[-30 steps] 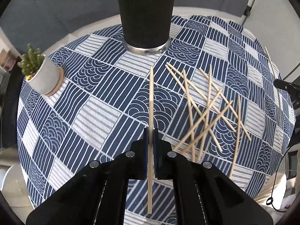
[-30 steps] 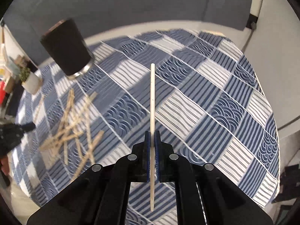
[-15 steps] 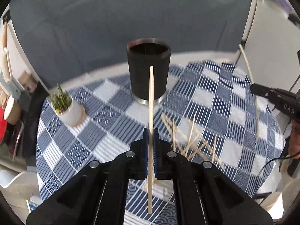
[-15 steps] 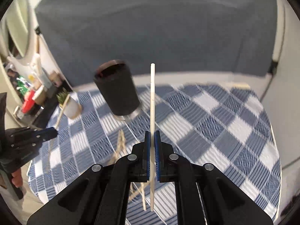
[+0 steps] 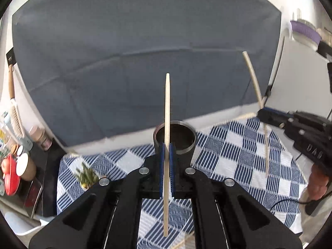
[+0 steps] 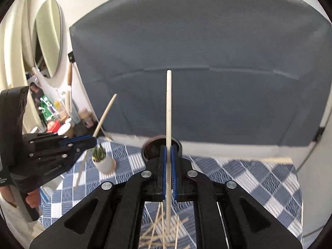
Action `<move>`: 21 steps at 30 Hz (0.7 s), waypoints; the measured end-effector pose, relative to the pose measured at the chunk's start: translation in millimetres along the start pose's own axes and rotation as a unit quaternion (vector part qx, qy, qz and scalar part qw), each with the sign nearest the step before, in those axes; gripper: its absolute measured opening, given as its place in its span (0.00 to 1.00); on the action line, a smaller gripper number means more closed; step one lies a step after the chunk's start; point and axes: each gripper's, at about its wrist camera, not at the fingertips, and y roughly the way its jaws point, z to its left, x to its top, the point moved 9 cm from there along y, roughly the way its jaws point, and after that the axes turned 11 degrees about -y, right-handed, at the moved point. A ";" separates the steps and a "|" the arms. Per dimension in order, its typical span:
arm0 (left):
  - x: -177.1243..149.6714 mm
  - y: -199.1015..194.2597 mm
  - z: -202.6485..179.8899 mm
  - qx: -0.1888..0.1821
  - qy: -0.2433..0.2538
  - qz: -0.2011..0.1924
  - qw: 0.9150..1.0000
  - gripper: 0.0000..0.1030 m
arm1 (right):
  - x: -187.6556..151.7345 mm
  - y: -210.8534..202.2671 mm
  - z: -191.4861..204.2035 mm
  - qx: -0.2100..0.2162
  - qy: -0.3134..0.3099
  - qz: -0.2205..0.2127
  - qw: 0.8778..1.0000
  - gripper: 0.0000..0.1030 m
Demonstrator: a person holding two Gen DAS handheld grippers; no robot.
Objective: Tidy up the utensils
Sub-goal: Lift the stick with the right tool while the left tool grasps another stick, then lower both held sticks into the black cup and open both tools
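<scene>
My left gripper (image 5: 166, 145) is shut on a wooden chopstick (image 5: 167, 108) that stands upright through the pads. My right gripper (image 6: 169, 148) is shut on a pale chopstick (image 6: 169, 108), also upright. A black cup with a metal rim (image 5: 174, 138) stands on the table just beyond the left gripper; it also shows in the right wrist view (image 6: 154, 148), behind the right fingers. Several loose chopsticks (image 6: 157, 232) lie on the cloth below the right gripper. Each gripper appears in the other's view: the right gripper (image 5: 261, 113) and the left gripper (image 6: 94, 142).
A blue and white patterned tablecloth (image 5: 238, 153) covers the table. A small potted cactus (image 6: 102, 158) stands left of the cup. A dark grey sofa back (image 5: 145, 62) rises behind the table. A shelf with bottles and jars (image 5: 14, 155) is at the left.
Both grippers have tilted up and risen with their chopsticks. The views now look over the cup's rim to the sofa instead of down at the cloth.
</scene>
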 end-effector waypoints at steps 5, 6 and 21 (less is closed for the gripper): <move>32.3 16.0 2.7 -0.040 -0.014 -0.024 0.999 0.05 | 29.0 25.8 1.0 0.020 -0.005 -0.011 1.000 0.05; 39.3 20.7 3.4 -0.049 -0.018 -0.029 0.998 0.05 | 31.9 31.7 -1.1 0.018 -0.005 -0.010 1.000 0.05; 91.4 93.3 19.1 -0.171 -0.084 -0.095 0.977 0.05 | 76.0 104.8 -13.9 0.064 0.029 -0.095 0.993 0.05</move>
